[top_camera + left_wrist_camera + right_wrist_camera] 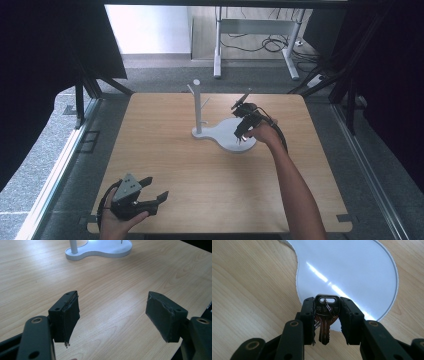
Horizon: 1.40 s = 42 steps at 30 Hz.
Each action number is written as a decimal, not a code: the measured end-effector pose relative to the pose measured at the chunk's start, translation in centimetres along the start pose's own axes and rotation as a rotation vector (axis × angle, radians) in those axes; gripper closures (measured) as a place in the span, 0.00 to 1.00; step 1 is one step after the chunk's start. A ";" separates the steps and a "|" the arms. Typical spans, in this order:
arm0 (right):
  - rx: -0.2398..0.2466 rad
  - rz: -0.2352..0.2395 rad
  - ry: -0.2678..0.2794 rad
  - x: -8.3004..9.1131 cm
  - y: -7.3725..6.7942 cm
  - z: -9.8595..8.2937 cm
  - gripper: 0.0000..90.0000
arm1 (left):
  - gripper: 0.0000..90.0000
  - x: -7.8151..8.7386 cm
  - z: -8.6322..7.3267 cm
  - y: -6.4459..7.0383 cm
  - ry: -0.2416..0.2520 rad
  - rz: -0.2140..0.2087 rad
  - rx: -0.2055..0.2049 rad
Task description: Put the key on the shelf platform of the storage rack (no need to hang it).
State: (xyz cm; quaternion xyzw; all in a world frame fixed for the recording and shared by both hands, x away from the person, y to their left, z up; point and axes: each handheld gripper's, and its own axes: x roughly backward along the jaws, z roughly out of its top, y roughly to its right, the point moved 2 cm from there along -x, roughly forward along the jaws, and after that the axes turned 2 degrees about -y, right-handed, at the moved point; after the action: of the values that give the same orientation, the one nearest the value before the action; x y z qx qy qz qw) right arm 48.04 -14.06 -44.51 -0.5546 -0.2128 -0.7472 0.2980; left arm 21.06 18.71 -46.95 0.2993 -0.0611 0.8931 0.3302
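1. High view: a wooden table [200, 175] fills the middle of the frame. A white stand [220, 132] sits just above centre, with an upright post [197, 105] carrying short pegs and a flat rounded base.
2. The right gripper [243, 131] is at centre right of the high view, held over the base by a hand whose forearm runs down to the bottom edge.
3. Right gripper view: at lower centre, the jaws are clamped on the keys [325, 317], pinching the flat heads from both sides. The ringed end points up and the blades hang down between the jaws. The white base lies behind them. This grip probably leaves the ring free to slip onto a peg.
4. The left gripper [150, 192] rests at lower left of the high view, near the table's front edge, well apart from the stand.
5. Left gripper view: its jaws stand wide apart with nothing between them, likely waiting, with the stand at the top of the frame.
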 end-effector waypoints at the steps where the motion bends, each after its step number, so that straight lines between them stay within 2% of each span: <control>1: 0.000 0.000 0.000 0.0 0.0 0.0 0.74 | 0.30 0.0 0.0 0.0 0.000 -0.001 0.000; 26: -0.031 -0.003 -0.022 -3.3 0.7 0.8 0.74 | 0.30 0.1 0.0 -0.1 0.002 -0.002 0.000; 42: -0.070 -0.037 -0.026 -4.9 1.7 0.3 0.74 | 0.30 0.1 0.0 -0.1 0.003 -0.001 0.001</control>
State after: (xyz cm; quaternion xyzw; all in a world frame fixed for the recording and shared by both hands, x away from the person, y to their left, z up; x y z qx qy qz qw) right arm 50.43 -14.05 -49.13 -0.5702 -0.2006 -0.7524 0.2618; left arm 21.07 18.84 -46.94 0.2984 -0.0599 0.8934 0.3304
